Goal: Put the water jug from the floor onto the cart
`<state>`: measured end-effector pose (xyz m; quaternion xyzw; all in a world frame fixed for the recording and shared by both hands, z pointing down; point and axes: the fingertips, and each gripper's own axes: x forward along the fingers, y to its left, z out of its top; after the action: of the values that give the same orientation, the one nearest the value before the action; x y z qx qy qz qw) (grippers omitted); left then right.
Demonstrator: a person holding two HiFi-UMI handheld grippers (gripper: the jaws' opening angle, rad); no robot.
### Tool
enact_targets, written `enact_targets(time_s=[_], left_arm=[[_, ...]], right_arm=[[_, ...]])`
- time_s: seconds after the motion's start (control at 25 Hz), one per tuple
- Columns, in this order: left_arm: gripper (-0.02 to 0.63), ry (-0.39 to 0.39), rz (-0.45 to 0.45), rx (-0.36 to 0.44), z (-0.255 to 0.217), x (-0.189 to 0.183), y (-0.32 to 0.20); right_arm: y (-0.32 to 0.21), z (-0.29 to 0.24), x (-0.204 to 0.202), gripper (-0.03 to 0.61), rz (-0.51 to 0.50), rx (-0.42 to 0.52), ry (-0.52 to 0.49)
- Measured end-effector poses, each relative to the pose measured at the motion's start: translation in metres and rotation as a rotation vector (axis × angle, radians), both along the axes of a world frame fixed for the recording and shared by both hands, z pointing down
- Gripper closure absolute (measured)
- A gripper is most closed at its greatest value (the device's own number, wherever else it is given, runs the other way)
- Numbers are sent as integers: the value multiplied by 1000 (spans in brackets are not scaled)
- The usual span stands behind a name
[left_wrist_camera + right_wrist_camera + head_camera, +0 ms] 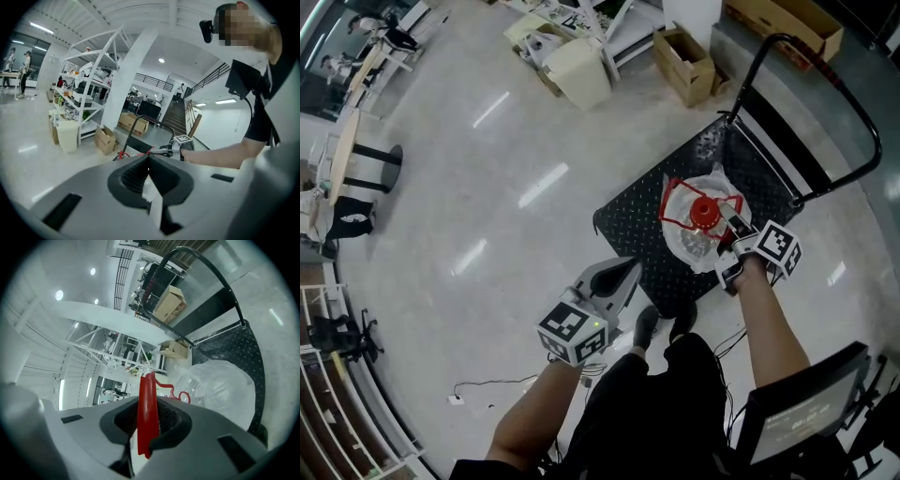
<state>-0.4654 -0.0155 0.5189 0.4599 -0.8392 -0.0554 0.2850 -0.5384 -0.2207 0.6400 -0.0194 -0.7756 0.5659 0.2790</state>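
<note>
The water jug (697,236), a clear plastic bottle with a red cap (704,212), is over the middle of the cart (636,225). It is on the black tread-plate deck or hanging just above it; no view shows whether its base has touched down. The right claw (731,228) is clamped on the jug's red carry handle (146,397). The right gripper view shows the flat red strap pinched upright between the two pads, with the jug's rounded shoulder just beyond and the deck behind it. The left claw (621,275) hangs off the near-left corner of the cart, over the pale floor (487,187), well apart from the jug. Its jaws are together with nothing between them. The cart's black push bar (825,84) arches over the far end of the deck, clear of the jug. The step in hand looks like the set-down, since the lift from the floor and the carry across are done. The next move calls for making sure the base sits flat on the deck. The claw should then ease apart so the strap slips free without tugging the jug sideways, and draw back along the line of the handle. The jug is tall and held from the top, so letting go while it leans could make it rock or tip. The free left claw is close enough to steady its side if needed.
</note>
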Motion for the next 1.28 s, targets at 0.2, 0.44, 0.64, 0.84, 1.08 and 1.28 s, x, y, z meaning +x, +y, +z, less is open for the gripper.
enact_targets(time_s=[0.2,0.44,0.64,0.84,1.08,1.28], left_arm=[[615,4,1,-6,3,1,-5],[615,18,32,-16,11,6,-17],[615,48,43,3,15,15,-27],[615,47,76,2,12,19,-40],[615,25,109,1,16,12,-50],[615,-8,140,18,-17,28,-44]], right_arm=[[-13,36,13,531,17,-18,59],[-42,49,21,531,64,-58,28],[-77,68,50,531,145,15,106],[-86,78,61,487,126,63,110],[-108,85,67,389,112,161,122],[-121,36,97,379,100,330,112]])
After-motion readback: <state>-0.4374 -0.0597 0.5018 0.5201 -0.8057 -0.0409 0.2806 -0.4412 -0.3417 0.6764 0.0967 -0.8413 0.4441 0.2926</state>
